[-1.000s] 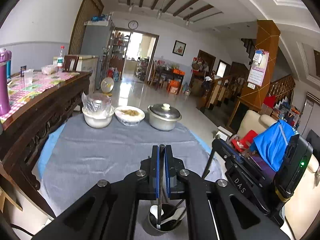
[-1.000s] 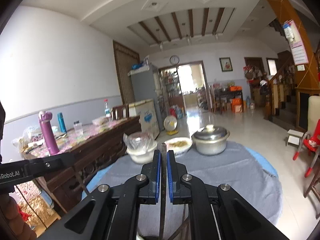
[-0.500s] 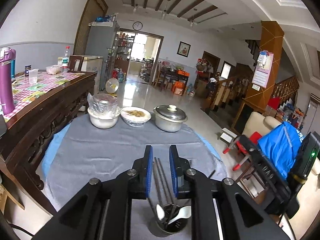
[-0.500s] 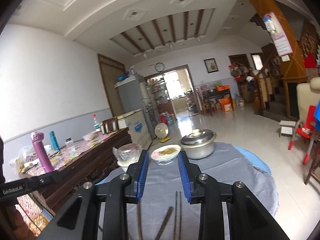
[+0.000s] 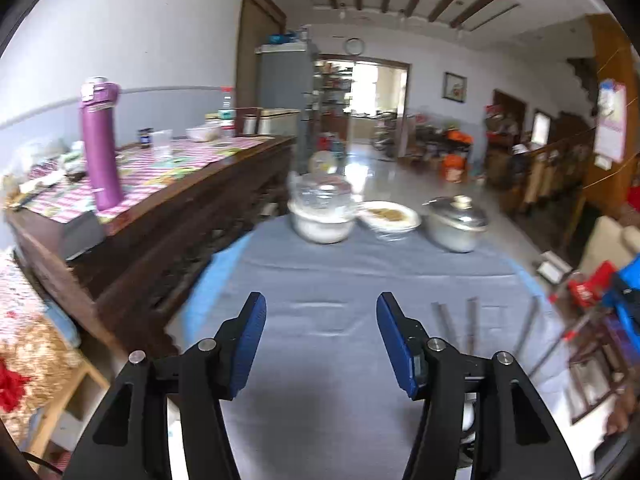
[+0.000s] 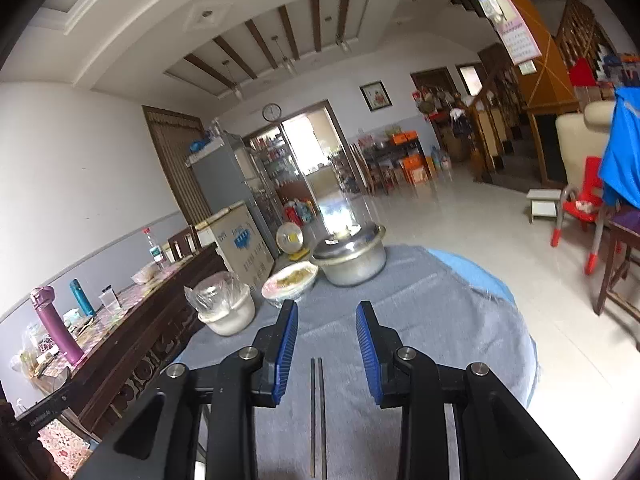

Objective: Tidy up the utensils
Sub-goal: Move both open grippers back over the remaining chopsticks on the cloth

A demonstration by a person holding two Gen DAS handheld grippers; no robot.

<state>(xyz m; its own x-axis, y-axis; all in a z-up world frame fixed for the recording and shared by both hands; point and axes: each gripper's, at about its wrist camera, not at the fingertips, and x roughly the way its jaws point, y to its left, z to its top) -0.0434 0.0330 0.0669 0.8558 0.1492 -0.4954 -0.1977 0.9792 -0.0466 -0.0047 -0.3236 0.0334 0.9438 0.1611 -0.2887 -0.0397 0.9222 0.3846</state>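
Thin dark metal chopsticks lie flat on the grey cloth-covered tabletop (image 5: 360,280), laid out in loose pairs with their lengths running away from the cameras, which reads as sorting them side by side instead of leaving them jumbled. In the right wrist view, one pair of chopsticks (image 6: 318,408) rests straight and close together on the cloth, directly below the gap of the right claw (image 6: 327,320); its blue-padded jaws stand apart with nothing pressed between them. In the left wrist view, the left claw (image 5: 320,312) is empty and its jaws are opening, over bare cloth; several more chopsticks (image 5: 472,324) lie beside its right jaw, outside the gap. A lidded steel pot (image 5: 456,224) and two covered bowls sit at the far edge, well apart.
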